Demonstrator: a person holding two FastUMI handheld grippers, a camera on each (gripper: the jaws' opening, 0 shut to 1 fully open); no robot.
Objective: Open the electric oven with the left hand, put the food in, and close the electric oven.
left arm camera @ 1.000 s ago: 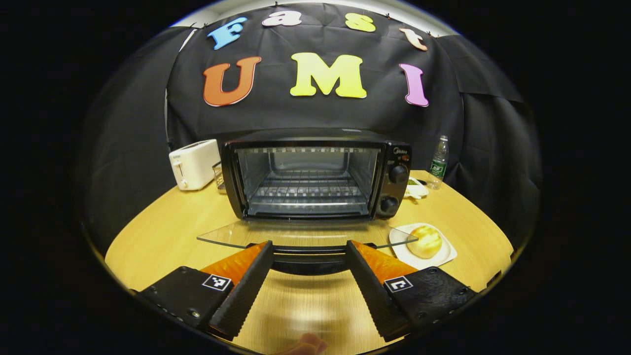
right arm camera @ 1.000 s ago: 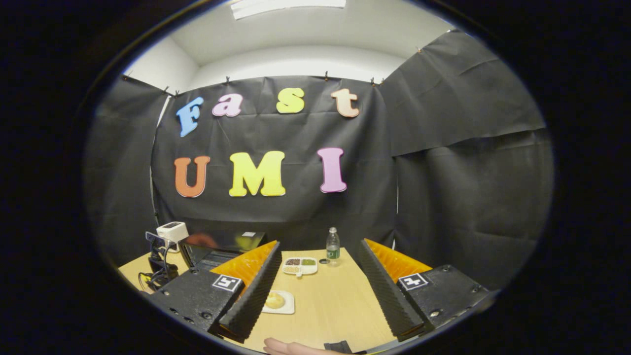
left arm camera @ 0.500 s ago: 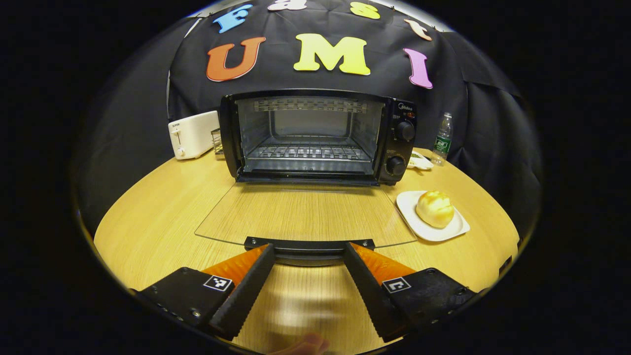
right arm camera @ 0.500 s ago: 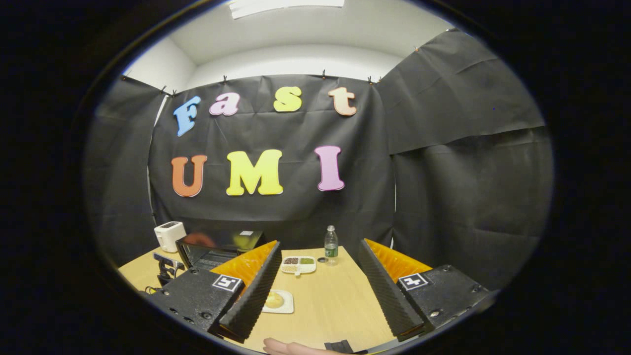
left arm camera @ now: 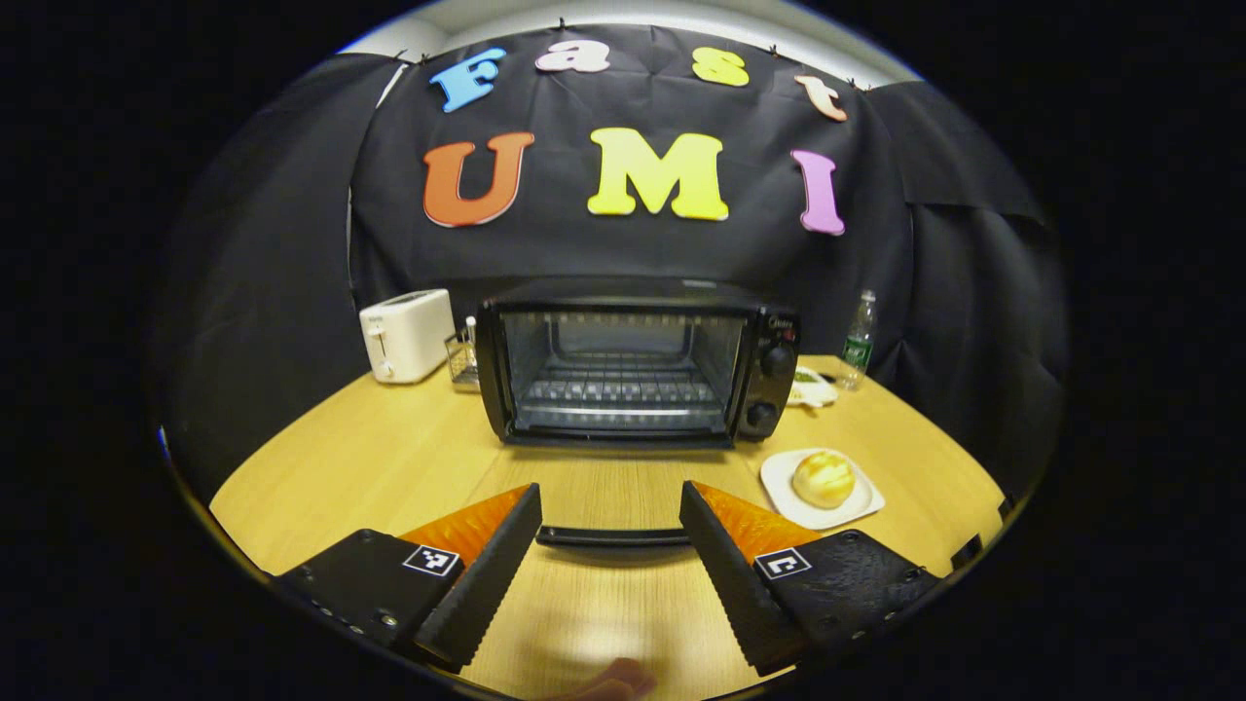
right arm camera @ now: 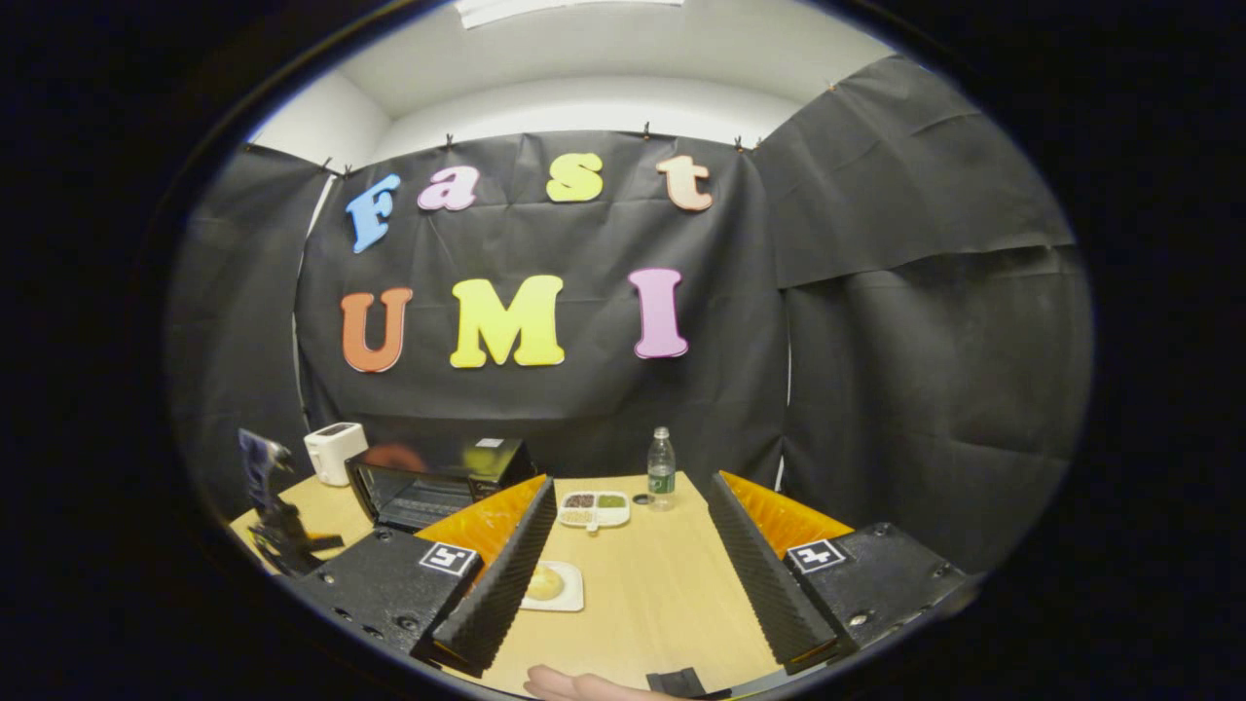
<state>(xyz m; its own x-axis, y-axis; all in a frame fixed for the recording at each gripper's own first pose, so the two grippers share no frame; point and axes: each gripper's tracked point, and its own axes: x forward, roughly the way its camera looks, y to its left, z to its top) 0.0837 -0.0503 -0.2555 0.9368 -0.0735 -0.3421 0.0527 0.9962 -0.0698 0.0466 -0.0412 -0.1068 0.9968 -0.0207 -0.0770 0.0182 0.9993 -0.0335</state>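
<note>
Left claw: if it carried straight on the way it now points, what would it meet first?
Probably the door handle, the dark bar lying between the open left claw's fingers; past it the glass door, then the oven. Depth is hard to judge.

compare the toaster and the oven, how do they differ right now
The toaster is white and small; the oven is black and much wider. The toaster is a closed box with a lever on its front, while the oven stands open, its glass door folded down flat and the rack inside bare. The oven has two round knobs; the toaster shows none. Both stand at the back of the wooden table.
</note>
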